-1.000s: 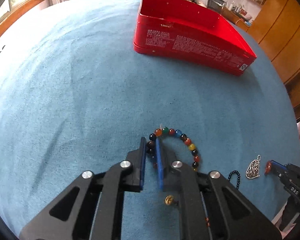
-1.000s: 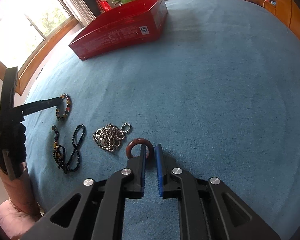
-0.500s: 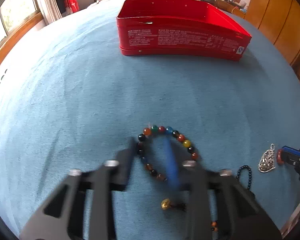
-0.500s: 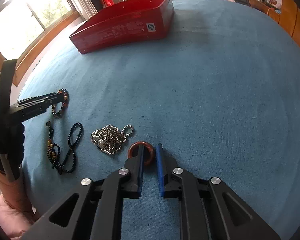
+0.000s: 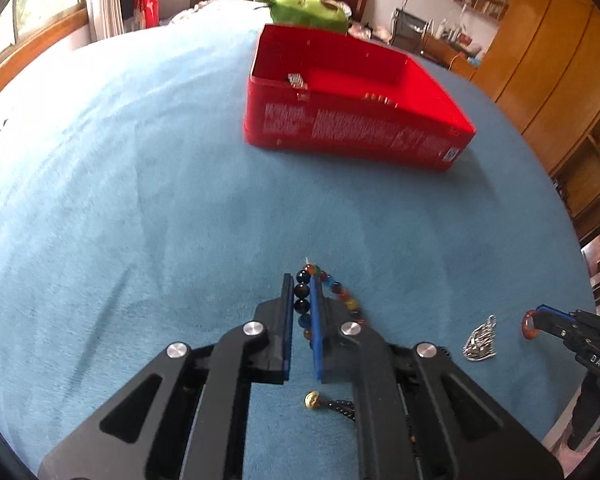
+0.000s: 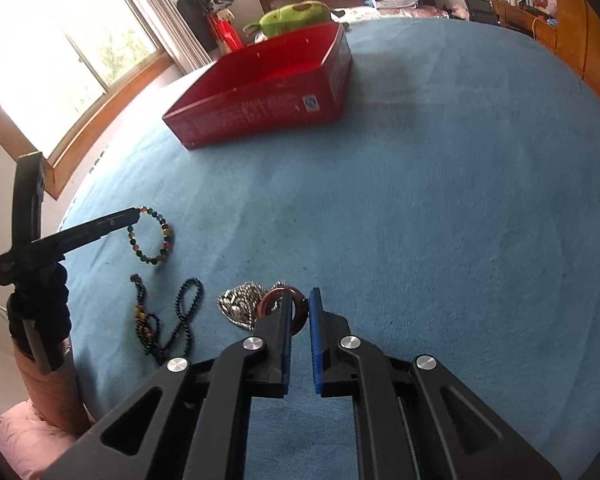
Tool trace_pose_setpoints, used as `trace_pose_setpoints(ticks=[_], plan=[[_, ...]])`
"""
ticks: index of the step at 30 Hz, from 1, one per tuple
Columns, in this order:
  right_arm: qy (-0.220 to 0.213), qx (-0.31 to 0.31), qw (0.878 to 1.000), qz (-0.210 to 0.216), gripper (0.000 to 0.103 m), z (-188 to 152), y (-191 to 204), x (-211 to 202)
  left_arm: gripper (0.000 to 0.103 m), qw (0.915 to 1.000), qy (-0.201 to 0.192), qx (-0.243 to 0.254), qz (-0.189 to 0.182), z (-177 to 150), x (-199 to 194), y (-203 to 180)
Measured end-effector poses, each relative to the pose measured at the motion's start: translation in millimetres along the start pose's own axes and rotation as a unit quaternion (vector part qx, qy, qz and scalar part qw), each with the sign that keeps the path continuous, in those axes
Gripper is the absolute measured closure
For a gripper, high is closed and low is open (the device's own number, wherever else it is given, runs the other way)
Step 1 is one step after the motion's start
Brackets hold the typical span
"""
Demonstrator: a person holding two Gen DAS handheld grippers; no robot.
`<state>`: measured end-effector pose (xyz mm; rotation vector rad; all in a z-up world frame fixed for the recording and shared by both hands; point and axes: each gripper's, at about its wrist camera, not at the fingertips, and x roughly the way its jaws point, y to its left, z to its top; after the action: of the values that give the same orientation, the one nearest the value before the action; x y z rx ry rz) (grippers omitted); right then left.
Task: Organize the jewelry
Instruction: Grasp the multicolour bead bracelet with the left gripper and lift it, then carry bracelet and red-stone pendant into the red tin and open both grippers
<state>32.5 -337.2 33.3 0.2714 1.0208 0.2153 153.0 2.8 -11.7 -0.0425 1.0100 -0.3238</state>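
Black left tongs (image 5: 300, 280) clamped on one side of a multicoloured bead bracelet (image 5: 332, 292), rest of the loop hanging above the blue bedspread (image 5: 140, 220). Black right tongs (image 6: 300, 304) pinched on a reddish-brown ring (image 6: 298, 312), held just off the cloth. Directly beneath and beside the ring, a heap of silver chain (image 6: 236, 306); further left, a dark bead necklace (image 6: 180, 320) lying loose. Well beyond, near the far end of the bed, an open red tin box (image 5: 356, 108), small metallic pieces inside. Behind it, a green plush toy (image 5: 308, 10).
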Motion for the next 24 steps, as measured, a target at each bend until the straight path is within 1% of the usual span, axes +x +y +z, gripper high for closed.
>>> trace_pose_setpoints(ticks=[5,14,20,24], plan=[[-0.009,-0.003,1.0,-0.001,0.095,13.0,1.9,-2.4,0.097,0.9997,-0.021,0.005,-0.008,8.3,-20.4,-6.5],[-0.018,-0.01,1.0,0.0,0.095,39.7,5.0,-4.2,0.097,0.9991,-0.041,0.006,-0.01,31.2,-34.4,-13.5],[-0.03,-0.019,0.999,0.006,0.095,65.8,12.7,-8.0,0.097,0.9983,-0.056,0.011,-0.012,46.5,-45.1,-18.3],[-0.036,-0.027,0.999,0.012,0.095,92.1,21.1,-8.0,0.097,0.9978,-0.063,0.011,-0.014,63.5,-49.6,-21.2]])
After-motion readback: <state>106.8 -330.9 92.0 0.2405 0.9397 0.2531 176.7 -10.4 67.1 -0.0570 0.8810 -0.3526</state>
